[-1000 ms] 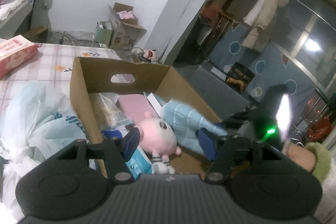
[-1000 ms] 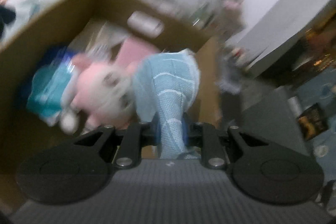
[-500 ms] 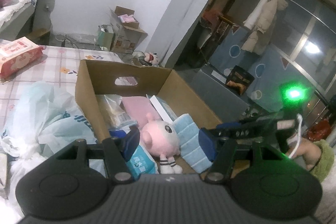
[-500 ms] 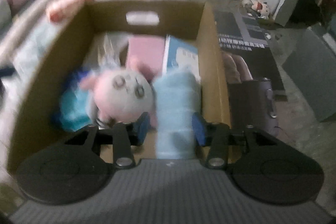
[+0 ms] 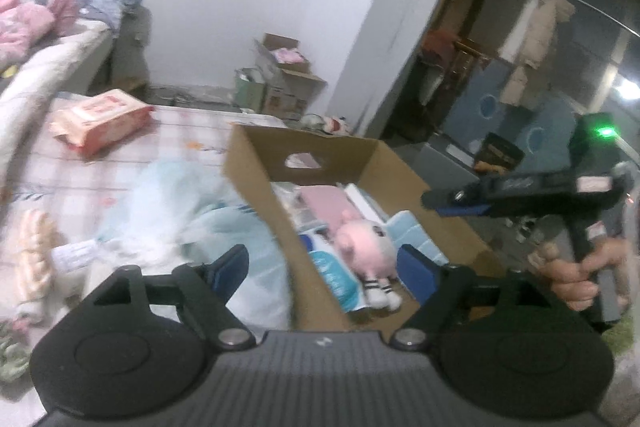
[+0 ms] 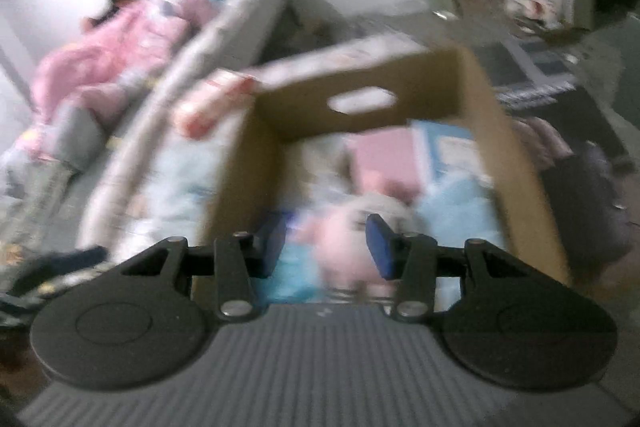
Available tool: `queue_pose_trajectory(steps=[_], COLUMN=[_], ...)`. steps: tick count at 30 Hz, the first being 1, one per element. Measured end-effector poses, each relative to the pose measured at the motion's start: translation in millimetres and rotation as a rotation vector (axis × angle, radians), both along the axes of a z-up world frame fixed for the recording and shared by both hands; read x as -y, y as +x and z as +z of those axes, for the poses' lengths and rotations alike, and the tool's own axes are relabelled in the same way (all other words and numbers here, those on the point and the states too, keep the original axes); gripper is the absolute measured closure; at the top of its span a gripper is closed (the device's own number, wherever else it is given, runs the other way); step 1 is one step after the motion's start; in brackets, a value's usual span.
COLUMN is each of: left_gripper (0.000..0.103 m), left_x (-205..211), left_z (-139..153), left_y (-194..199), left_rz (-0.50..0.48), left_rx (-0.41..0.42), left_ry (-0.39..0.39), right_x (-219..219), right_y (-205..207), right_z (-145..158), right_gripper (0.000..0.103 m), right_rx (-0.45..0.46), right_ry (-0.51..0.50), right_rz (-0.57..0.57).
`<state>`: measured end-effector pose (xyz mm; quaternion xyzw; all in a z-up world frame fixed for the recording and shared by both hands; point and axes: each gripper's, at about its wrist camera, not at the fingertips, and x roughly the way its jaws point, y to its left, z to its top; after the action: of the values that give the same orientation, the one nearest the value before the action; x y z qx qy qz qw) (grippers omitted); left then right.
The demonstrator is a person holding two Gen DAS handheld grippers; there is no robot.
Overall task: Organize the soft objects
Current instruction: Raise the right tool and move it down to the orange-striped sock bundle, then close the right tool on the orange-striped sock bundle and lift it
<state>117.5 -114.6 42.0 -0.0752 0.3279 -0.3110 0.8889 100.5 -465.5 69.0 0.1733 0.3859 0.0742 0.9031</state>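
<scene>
Bedside cardboard box holds a pink plush; both grippers' jaws spread, empty; labels unreadable.

A pink plush toy with a round head, small ears and striped legs ending in white feet lies inside the cardboard box, right of the frame's centre in the left wrist view, feet toward the lower edge. Just right of it, touching, lies a light blue folded towel with a ribbed texture. On the toy's left a teal and white soft pack leans against the box wall. Behind them, toward the box's far wall with its handle cutout, lies a flat pink item. In the blurred right wrist view the plush toy sits low at centre, the towel to its right.
</scene>
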Motion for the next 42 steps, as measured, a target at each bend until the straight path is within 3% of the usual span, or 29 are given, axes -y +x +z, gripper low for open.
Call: queue_pose_trajectory(steps=[8,17,26,30,34,39,42], left_gripper=[0.015,0.015,0.021,0.026,0.036,0.047,0.048], left_x=[-56,-103,-140,-148,-156,-159,-159], left_z=[-2,-9,-25,-39,-56,-79,-90], left_y=[-26,-32,11,42,70,103,116], left_rz=[0.137,0.277,0.408,0.404,0.395,0.379,0.375], left_rx=[0.016,0.02,0.011,-0.02,-0.084,-0.163,-0.204], left_ry=[0.066,0.103,0.223,0.27,0.265,0.269,0.263], right_x=[-72,-159,-260,-295,-315,-337,-347], right_y=[1,34,114,168,216,255,271], right_z=[19,18,31,9,-30,-78,-103], right_gripper=[0.056,0.055,0.055,0.055,0.055,0.055,0.055], right_rx=[0.051,-0.072,-0.16,-0.258,-0.387,-0.486,-0.529], right_ry=[0.15,0.184,0.143,0.11,0.106,0.081,0.075], right_rz=[0.162,0.32,0.497,0.507,0.476,0.454,0.448])
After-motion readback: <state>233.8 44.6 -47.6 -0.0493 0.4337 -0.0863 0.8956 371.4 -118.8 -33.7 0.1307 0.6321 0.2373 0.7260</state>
